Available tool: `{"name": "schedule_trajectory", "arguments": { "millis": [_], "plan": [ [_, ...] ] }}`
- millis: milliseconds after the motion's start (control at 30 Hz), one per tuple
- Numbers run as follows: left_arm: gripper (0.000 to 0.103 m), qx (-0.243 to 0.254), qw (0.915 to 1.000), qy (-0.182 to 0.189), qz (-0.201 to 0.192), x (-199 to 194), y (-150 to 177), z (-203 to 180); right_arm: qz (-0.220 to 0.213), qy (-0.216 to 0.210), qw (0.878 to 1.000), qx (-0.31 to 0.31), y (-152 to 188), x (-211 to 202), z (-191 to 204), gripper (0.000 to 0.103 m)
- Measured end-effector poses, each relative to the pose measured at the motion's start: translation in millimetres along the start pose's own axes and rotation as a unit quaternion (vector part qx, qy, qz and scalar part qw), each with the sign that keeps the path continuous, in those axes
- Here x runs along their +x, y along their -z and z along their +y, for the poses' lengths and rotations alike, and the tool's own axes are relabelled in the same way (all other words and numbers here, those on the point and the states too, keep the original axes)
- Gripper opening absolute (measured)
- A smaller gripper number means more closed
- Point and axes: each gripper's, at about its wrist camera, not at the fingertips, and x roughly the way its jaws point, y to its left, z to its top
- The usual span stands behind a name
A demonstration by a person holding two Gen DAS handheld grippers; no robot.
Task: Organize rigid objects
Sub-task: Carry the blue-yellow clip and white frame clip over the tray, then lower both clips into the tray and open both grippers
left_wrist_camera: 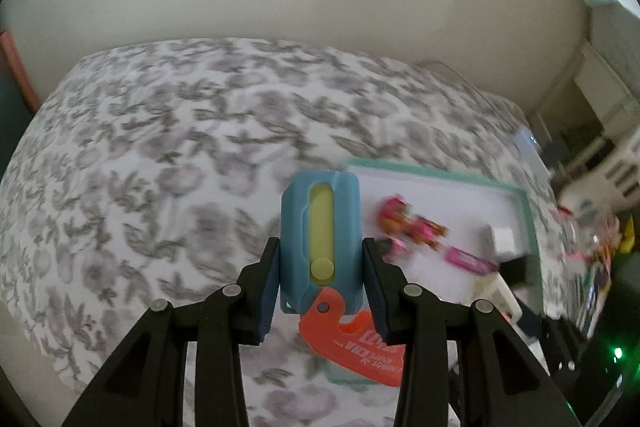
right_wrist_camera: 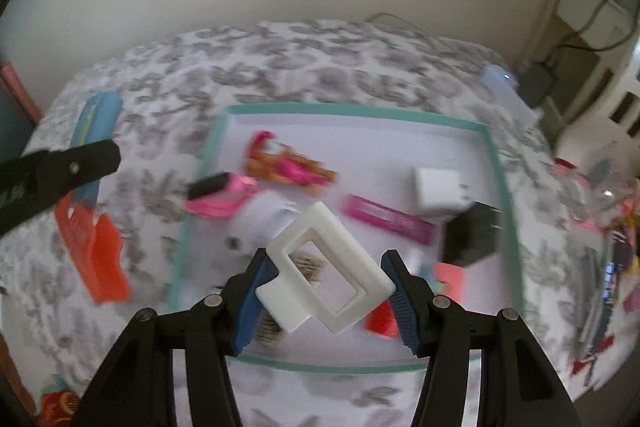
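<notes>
Left wrist view looks down along the left gripper (left_wrist_camera: 320,291), whose blue-padded tongs are closed narrow on a toy folding knife (left_wrist_camera: 320,239). Its blue handle with a pale yellow slider stands upright between the pads, and the orange blade hangs folded out below them, printed with small lettering too blurred to read with confidence. Behind the tongs spreads a bedspread (left_wrist_camera: 160,147) patterned with grey flowers. To the right of the tongs lies a shallow white tray (left_wrist_camera: 440,173) with a teal rim.

Right wrist view shows the right gripper (right_wrist_camera: 328,287) holding a white plastic rectangular frame (right_wrist_camera: 332,267), a hollow loop with a stubby tab at one end. It sits tilted on the diagonal, pinched across its two outer corners, so the tongs stand moderately wide. Directly beyond and beneath these tongs is the same tray. Inside it, ahead of the tongs, lie a small doll in pink and orange (right_wrist_camera: 288,163), a magenta bar-shaped item (right_wrist_camera: 388,219), a white block (right_wrist_camera: 438,193) and a black block (right_wrist_camera: 472,231). A pink and black item (right_wrist_camera: 220,197) straddles the rim on the left. Further left, the other tongs' black arm crosses the knife.

Both items appear to be carried toward the tray for sorting; the frame hangs over it, likely to be set down in the bare patch near the tongs.
</notes>
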Motion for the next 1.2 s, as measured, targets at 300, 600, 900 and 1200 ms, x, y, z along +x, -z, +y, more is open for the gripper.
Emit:
{"name": "schedule_trajectory", "arguments": {
  "millis": [300, 600, 900, 1200],
  "plan": [
    [0.041, 0.069, 0.9975, -0.005, 0.013, 20, 16, -58, 0.057, 0.017, 0.997, 0.057, 15, 30, -49, 0.059],
    [0.041, 0.087, 0.9957, 0.015, 0.026, 36, 20, -82, 0.073, 0.013, 0.995, 0.069, 23, 41, -59, 0.059],
    [0.041, 0.094, 0.9944, 0.018, 0.045, 50, 28, -87, 0.074, 0.015, 0.995, 0.065, 21, 42, -58, 0.060],
    [0.041, 0.090, 0.9944, 0.016, 0.054, 52, 29, -84, 0.073, 0.014, 0.996, 0.056, 22, 41, -53, 0.060]
  ]
}}
